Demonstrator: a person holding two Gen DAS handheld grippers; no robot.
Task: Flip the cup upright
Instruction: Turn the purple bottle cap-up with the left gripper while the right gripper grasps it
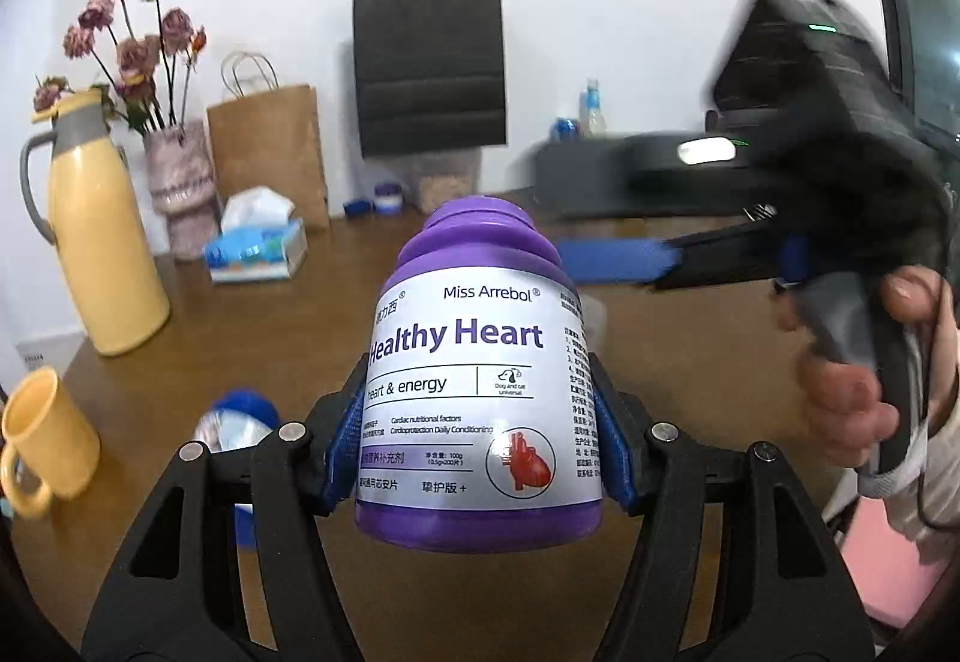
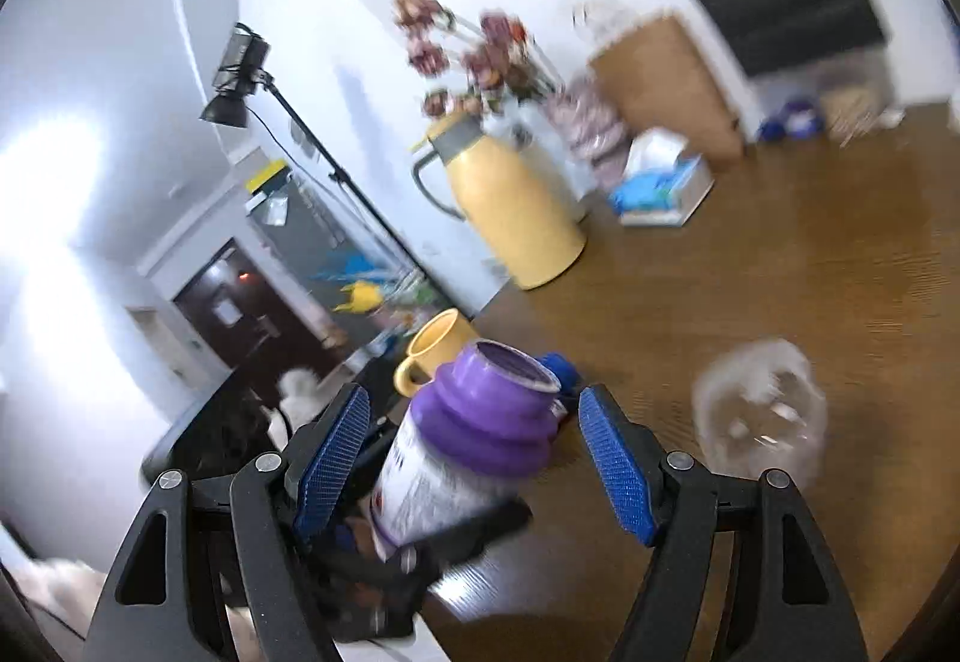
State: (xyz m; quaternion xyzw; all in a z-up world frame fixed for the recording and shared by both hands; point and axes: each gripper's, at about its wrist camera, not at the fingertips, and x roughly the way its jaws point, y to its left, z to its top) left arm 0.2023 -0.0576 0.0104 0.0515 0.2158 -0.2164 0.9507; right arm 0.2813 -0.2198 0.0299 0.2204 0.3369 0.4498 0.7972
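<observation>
My left gripper [image 1: 477, 380] is shut on a purple bottle [image 1: 480, 362] with a white "Healthy Heart" label, held upright with its cap up above the brown table [image 1: 240, 338]. The right gripper [image 2: 474, 398] stands open, and the bottle's purple cap [image 2: 492, 404] sits between its blue fingers [image 2: 618, 470] without touching them. A blurred clear cup [image 2: 759, 410] rests on the table to its right; I cannot tell which way up it is. A sliver of it shows behind the bottle [image 1: 594, 314]. A yellow mug [image 1: 45, 440] [image 2: 435, 347] stands at the table's left edge.
A yellow thermos jug [image 1: 102, 242], a vase of dried flowers [image 1: 180, 182], a tissue box [image 1: 258, 248], a brown paper bag [image 1: 270, 152] and a black one [image 1: 429, 62] line the back. A blue-capped clear item [image 1: 234, 422] lies near the mug. A hand [image 1: 858, 392] grips the right tool.
</observation>
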